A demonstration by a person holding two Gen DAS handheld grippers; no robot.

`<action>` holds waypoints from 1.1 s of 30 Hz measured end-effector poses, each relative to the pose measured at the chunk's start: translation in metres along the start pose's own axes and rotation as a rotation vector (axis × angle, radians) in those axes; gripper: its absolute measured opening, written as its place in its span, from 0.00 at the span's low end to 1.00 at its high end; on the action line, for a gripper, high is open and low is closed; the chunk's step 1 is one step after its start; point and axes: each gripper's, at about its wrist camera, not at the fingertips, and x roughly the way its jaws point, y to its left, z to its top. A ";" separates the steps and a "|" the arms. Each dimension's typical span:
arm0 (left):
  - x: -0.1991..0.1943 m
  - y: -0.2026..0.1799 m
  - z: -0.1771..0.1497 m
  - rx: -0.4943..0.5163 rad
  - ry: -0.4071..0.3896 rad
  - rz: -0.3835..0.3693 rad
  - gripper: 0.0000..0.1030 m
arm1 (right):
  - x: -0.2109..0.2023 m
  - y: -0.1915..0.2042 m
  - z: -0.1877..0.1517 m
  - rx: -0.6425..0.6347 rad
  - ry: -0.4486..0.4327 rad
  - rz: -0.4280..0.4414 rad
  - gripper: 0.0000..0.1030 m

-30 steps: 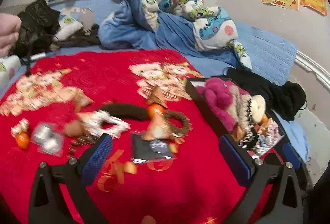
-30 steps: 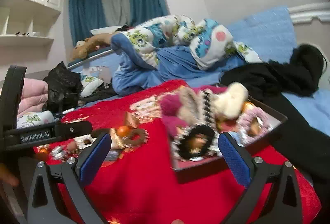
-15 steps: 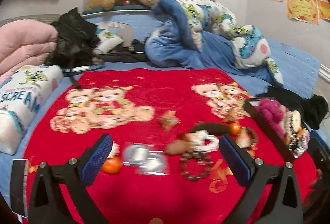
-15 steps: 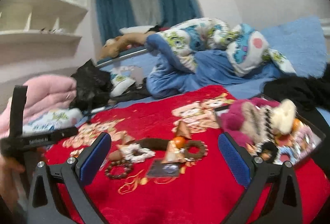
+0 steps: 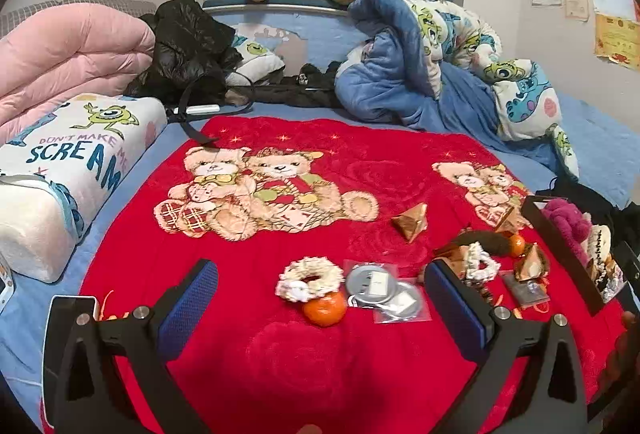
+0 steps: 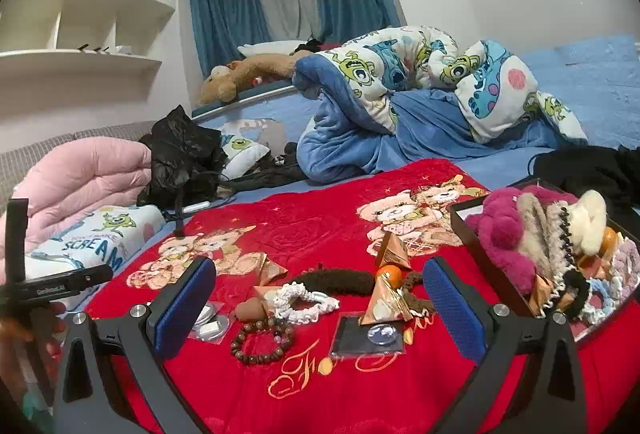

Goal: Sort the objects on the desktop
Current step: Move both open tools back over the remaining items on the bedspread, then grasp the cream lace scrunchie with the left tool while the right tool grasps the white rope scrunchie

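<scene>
At the far left of the left wrist view a white pillow point(image 5: 60, 170) with a cartoon print lies beside the red blanket point(image 5: 304, 162) that covers the bed. The left gripper point(image 5: 320, 298) hangs over the near part of this blanket, its fingers spread wide and grasping nothing. Between them lie a white scrunchie point(image 5: 310, 278), an orange mandarin point(image 5: 325, 308) touching its near edge, and, just to the right, two round badges in clear bags point(image 5: 384, 292).

In the right wrist view the right gripper point(image 6: 318, 298) is also released, with empty fingers. Between its fingers, from left to right, lie a brown bead bracelet point(image 6: 262, 340), a second white scrunchie point(image 6: 306, 300), a dark brown furry band point(image 6: 334, 282), a gold pyramid packet point(image 6: 384, 304) and a flat black card in plastic point(image 6: 368, 336). At the right a black tray point(image 6: 486, 250) rests on the blanket, already full of fluffy hair things, among them a magenta plush piece point(image 6: 502, 234).
</scene>
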 end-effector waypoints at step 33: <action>0.144 0.014 -0.027 0.094 0.199 0.049 1.00 | 0.160 0.018 -0.051 0.109 0.282 0.178 0.82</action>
